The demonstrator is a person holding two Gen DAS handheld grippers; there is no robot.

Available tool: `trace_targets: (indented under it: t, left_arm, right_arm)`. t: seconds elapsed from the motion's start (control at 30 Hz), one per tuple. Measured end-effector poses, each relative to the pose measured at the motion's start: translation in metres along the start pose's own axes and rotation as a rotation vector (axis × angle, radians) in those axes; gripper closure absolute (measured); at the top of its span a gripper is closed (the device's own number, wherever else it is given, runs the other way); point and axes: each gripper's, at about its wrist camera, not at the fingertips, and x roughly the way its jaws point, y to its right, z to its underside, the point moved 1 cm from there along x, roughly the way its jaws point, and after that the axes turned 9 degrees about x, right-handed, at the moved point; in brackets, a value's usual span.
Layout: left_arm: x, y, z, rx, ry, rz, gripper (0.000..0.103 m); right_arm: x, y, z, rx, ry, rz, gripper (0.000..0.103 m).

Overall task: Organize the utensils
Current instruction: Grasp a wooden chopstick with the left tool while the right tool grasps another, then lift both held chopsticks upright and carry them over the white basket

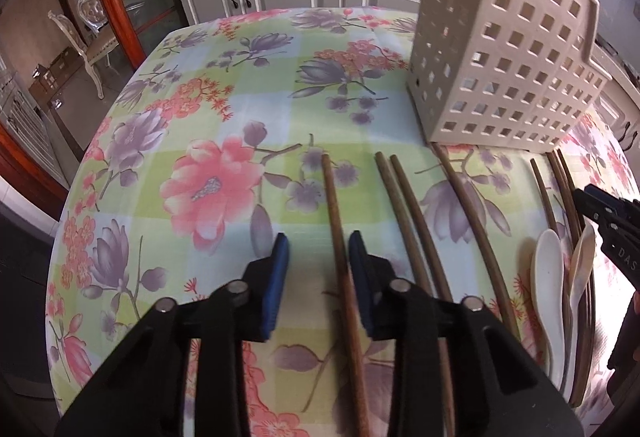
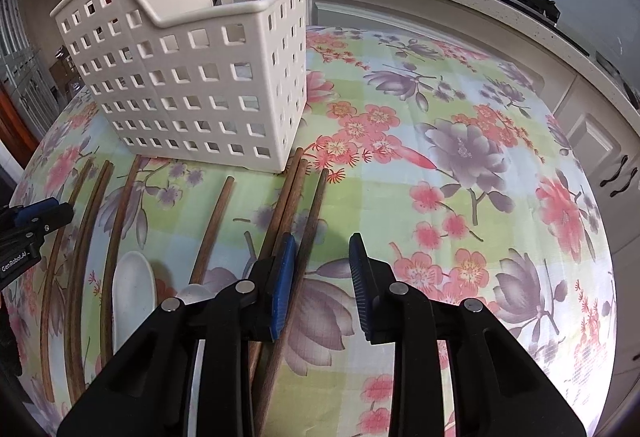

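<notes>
Straddling one chopstick, the left gripper has its jaws narrowed but not pinching: the stick lies against the inner face of the right pad, with clear cloth between it and the left pad. Its long axis runs away from the fingers toward the far edge of the table, roughly in line with them.

Right gripper is also narrow, nothing clamped. A chopstick passes just inside its left pad; a touching pair lies just outside that pad. These also point at the basket, which stands upright near the far edge, its front corner just beyond the stick tips.

More chopsticks and two white spoons lie between the two grippers.

Judgement: each hand is nearer its own outermost stick; both need further closing before lifting.
</notes>
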Motion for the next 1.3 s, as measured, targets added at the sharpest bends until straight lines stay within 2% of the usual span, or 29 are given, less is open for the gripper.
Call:
trace_targets:
  t: [0.07, 0.1, 0.23, 0.43, 0.53, 1.03, 1.3]
  left_arm:
    - [-0.001, 0.006, -0.002, 0.019, -0.007, 0.008, 0.093]
    - [0.0, 0.009, -0.002, 0.028, -0.008, 0.009, 0.096]
    - [0.0, 0.014, -0.002, 0.04, 0.002, 0.003, 0.097]
    - [0.0, 0.005, -0.001, -0.008, 0.033, 0.049, 0.097]
    - [-0.006, 0.002, 0.0, -0.029, 0.057, 0.07, 0.097]
    - [-0.096, 0.009, 0.019, -0.077, 0.289, 0.106, 0.097]
    - [-0.141, 0.01, 0.042, -0.113, 0.415, 0.061, 0.097]
  right_arm:
    - [0.0, -0.001, 0.0, -0.008, 0.003, -0.001, 0.085]
    - [0.0, -0.002, 0.0, -0.012, 0.006, 0.0, 0.089]
    - [-0.002, -0.003, 0.003, -0.01, 0.015, -0.005, 0.092]
    - [-0.006, 0.008, 0.005, 0.044, 0.027, -0.068, 0.094]
    - [-0.016, 0.013, 0.005, 0.069, 0.063, -0.089, 0.094]
    - [-0.099, 0.02, 0.012, 0.086, 0.236, -0.18, 0.094]
    - [-0.143, 0.022, 0.033, 0.099, 0.347, -0.214, 0.094]
